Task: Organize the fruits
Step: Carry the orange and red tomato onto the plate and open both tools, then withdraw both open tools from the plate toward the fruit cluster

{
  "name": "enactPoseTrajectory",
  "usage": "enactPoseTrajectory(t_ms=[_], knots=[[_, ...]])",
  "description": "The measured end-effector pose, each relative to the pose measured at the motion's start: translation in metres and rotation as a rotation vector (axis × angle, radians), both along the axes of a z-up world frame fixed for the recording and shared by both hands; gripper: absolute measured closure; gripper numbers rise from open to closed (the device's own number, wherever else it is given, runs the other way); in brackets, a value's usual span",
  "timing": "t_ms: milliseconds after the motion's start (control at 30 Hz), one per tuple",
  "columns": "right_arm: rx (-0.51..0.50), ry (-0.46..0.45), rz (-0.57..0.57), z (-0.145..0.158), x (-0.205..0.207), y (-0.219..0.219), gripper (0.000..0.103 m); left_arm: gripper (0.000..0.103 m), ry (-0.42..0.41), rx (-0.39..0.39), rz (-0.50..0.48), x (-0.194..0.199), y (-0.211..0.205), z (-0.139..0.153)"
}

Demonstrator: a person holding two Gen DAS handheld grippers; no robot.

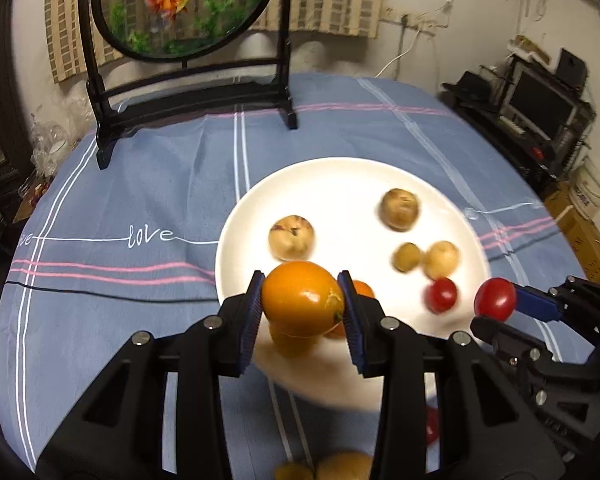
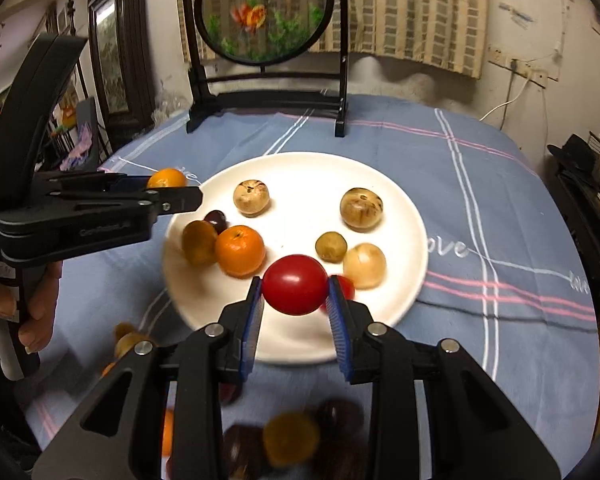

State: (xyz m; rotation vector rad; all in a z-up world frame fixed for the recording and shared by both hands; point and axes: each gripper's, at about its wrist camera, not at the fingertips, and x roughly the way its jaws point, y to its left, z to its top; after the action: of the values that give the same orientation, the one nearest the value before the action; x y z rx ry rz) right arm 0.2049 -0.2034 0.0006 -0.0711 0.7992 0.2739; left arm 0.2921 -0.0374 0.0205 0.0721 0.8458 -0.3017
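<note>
My left gripper is shut on an orange, held over the near edge of the white plate. In the right wrist view that same gripper comes in from the left, above the plate's left rim. My right gripper is shut on a red tomato above the plate's near side; it also shows at the right in the left wrist view. On the plate lie two tan round fruits, an orange, a small green fruit and another red tomato.
A blue striped cloth covers the table. A round fish picture in a black stand rises at the back. Several loose fruits lie on the cloth in front of the plate. A hand grips the left tool. Dark shelving stands at right.
</note>
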Motion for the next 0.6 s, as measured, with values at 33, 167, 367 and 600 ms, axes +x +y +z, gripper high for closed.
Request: enactPoseTrajectory(t_ms=[33, 167, 367, 600], knots=[[-0.009, 0.010, 0.004, -0.002, 0.006, 0.002, 0.071, 0.065, 0.017, 0.003, 0.006, 0.010, -0.001, -0.005], [-0.044, 0.058, 0.006, -0.016, 0.032, 0.012, 0.071, 0.065, 0.070, 0.007, 0.026, 0.032, -0.002, -0.024], [-0.060, 0.093, -0.035, -0.029, 0.050, 0.012, 0.070, 0.063, 0.088, 0.002, 0.041, 0.039, -0.002, -0.034], [0.019, 0.001, -0.100, -0.009, 0.029, -0.005, 0.042, 0.041, -0.013, 0.004, 0.061, 0.019, 0.004, -0.005]])
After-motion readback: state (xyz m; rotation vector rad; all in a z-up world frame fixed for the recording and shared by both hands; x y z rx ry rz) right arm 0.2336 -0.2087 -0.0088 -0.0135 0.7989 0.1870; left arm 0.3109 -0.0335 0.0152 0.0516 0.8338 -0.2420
